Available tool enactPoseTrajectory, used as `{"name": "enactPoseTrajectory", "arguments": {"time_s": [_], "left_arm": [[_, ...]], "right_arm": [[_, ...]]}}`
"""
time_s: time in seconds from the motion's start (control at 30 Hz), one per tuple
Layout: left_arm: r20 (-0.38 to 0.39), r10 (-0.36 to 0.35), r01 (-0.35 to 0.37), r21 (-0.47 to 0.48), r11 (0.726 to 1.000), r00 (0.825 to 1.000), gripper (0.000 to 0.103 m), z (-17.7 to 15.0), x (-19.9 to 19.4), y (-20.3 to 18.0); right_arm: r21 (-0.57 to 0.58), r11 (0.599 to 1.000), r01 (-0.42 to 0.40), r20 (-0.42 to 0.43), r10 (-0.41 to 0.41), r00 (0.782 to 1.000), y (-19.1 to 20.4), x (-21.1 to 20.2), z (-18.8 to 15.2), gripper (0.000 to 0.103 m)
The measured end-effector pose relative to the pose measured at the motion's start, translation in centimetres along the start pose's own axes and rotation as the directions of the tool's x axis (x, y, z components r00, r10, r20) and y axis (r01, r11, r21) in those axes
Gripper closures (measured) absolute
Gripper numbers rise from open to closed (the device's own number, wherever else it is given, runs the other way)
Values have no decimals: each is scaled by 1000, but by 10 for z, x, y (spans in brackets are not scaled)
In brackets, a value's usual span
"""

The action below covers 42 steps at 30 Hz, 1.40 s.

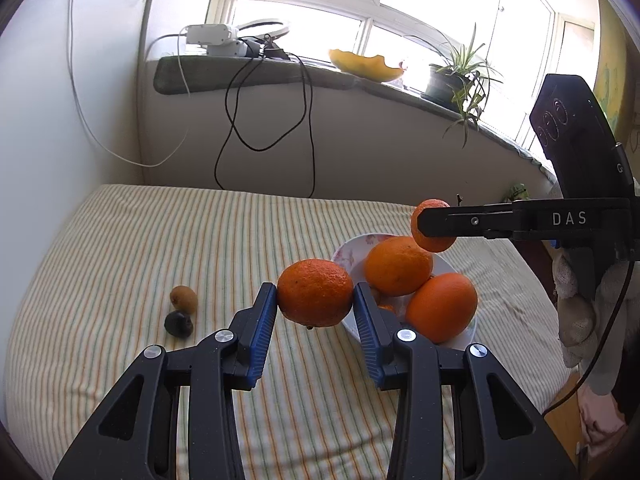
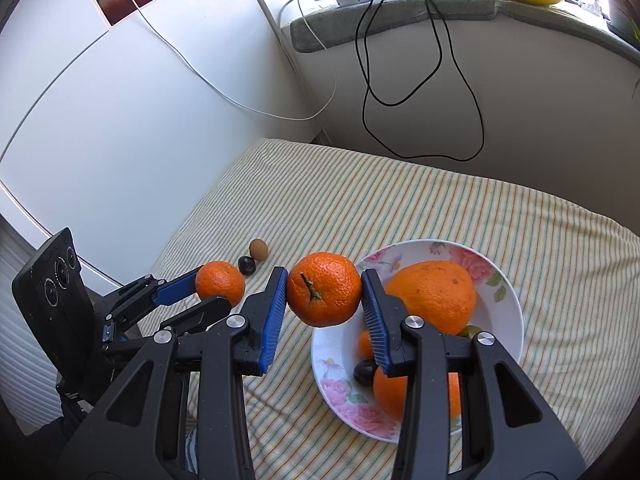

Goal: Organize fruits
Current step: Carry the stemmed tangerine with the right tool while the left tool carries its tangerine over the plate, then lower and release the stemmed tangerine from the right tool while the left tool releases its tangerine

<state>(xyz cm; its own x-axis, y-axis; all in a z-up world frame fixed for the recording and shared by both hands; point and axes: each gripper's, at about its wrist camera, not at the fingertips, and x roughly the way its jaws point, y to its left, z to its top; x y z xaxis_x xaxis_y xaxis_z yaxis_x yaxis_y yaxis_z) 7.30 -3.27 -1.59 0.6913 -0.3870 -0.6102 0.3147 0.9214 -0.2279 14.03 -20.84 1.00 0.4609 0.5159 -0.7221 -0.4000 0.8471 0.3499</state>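
My left gripper (image 1: 315,304) is shut on a tangerine (image 1: 315,293), held above the striped cloth just left of the floral bowl (image 1: 352,252). My right gripper (image 2: 324,300) is shut on a second tangerine (image 2: 324,295), held over the left rim of the bowl (image 2: 508,312). Each gripper shows in the other's view: the right one (image 1: 434,226) over the bowl's far side, the left one (image 2: 220,284) to the left. The bowl holds two large oranges (image 1: 398,266) (image 1: 442,307), and small fruits lie partly hidden under them. A kiwi (image 1: 184,299) and a dark plum (image 1: 179,323) lie on the cloth at left.
The striped cloth (image 1: 200,240) covers the table, set against a white wall and a windowsill (image 1: 240,74). Black and white cables (image 1: 272,120) hang from the sill. A potted plant (image 1: 456,76) and a yellow melon rind (image 1: 366,65) stand on it.
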Motion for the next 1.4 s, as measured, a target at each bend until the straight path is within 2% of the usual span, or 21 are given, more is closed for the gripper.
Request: {"name": "enactPoseTrajectory", "arguments": {"time_s": [0.77, 1.4], "left_arm": [[-63, -45, 48, 43, 998, 997, 65, -3, 28, -30], [-118, -53, 61, 66, 996, 992, 65, -6, 44, -42]], "right_arm": [[116, 988, 101, 8, -102, 995, -77, -28, -29, 64], [161, 977, 139, -24, -137, 990, -105, -13, -42, 64]]}}
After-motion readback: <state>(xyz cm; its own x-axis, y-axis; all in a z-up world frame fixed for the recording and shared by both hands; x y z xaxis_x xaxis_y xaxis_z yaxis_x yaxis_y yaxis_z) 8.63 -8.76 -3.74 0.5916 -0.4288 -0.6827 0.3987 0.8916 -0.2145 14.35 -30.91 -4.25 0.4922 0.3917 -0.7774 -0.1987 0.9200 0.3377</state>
